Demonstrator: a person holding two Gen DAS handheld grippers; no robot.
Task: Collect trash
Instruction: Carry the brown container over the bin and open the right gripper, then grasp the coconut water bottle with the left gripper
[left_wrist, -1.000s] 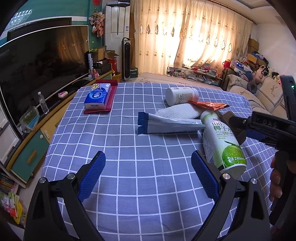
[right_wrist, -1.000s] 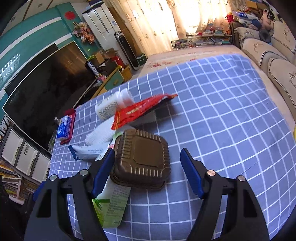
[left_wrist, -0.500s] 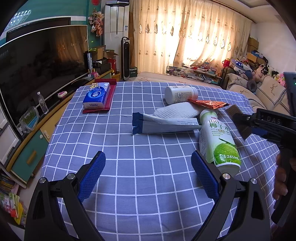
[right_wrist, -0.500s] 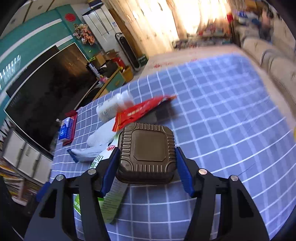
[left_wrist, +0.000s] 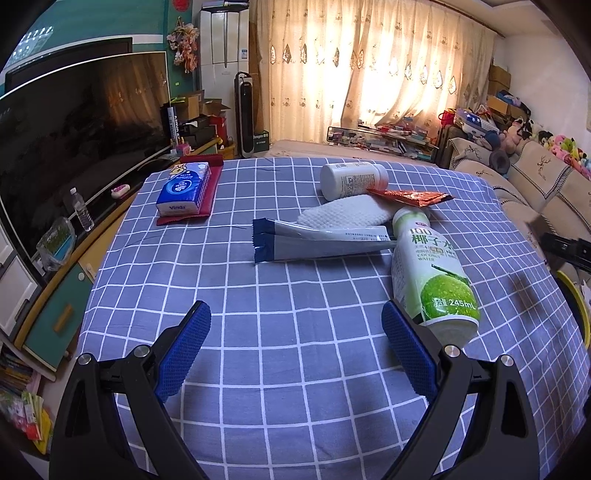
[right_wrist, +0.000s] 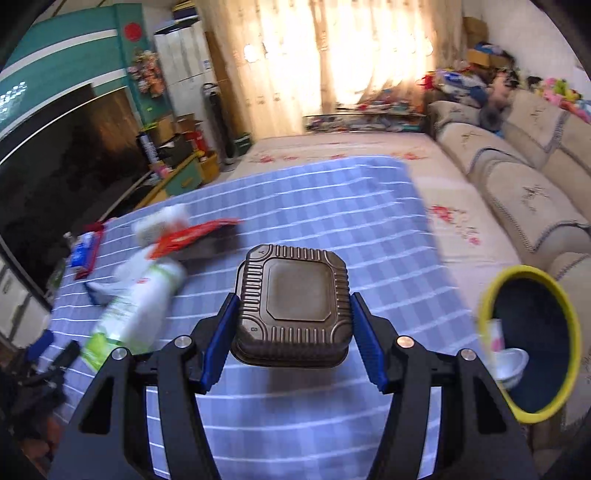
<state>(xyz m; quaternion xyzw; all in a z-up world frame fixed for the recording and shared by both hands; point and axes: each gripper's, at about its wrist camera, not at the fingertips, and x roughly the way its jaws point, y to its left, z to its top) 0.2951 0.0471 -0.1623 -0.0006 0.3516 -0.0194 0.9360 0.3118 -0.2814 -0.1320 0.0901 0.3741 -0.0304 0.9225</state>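
Ribbed brown plastic box (right_wrist: 293, 306), square, lid shut.

Count on the table (left_wrist: 295, 369): two bottles, one coconut water bottle (left_wrist: 430, 273) and one white pill bottle (left_wrist: 351, 181), both lying down. One red snack wrapper (left_wrist: 410, 195). One long grey-and-blue sachet (left_wrist: 317, 243). One folded white cloth (left_wrist: 347, 216). One blue tissue pack (left_wrist: 184, 188) on one red mat (left_wrist: 208, 184). Off the table: one brown clamshell box (right_wrist: 291, 306), one yellow-rimmed bin (right_wrist: 532, 343) with one white cup (right_wrist: 511, 365) inside.
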